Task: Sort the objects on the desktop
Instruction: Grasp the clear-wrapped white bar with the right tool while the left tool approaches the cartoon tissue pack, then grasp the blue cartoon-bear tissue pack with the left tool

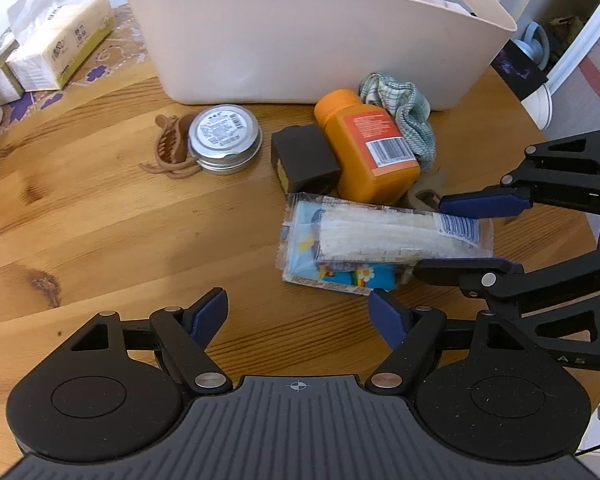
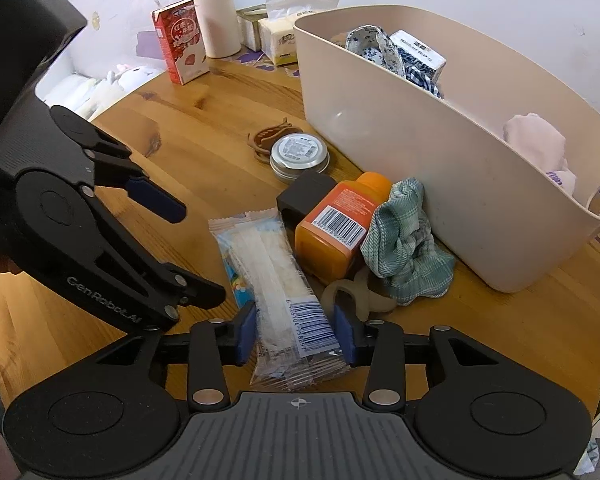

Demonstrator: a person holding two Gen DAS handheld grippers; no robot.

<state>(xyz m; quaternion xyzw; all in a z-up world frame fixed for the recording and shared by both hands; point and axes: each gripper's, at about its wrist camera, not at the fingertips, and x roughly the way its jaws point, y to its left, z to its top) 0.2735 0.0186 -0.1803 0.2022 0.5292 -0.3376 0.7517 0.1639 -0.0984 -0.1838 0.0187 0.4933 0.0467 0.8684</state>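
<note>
A clear snack packet (image 2: 276, 280) with a barcode lies on the round wooden table (image 1: 120, 220). My right gripper (image 2: 296, 332) is shut on its near end, both blue pads pressing the wrapper's sides. In the left wrist view the same packet (image 1: 380, 240) sits between the right gripper's (image 1: 432, 236) fingers. My left gripper (image 1: 300, 314) stands open over bare wood just short of the packet, holding nothing. An orange bottle (image 1: 368, 148), a black box (image 1: 304, 160), a round tin (image 1: 224, 138), a brown hair claw (image 1: 168, 148) and a green checked cloth (image 1: 404, 108) lie beyond.
A beige basket (image 2: 440, 168) with cloths and a tissue pack inside stands behind the objects. A beige clip (image 2: 356, 292) lies beside the packet. A tissue pack (image 1: 60, 48), a red carton (image 2: 182, 42) and a white flask (image 2: 216, 8) stand at the table's far edge.
</note>
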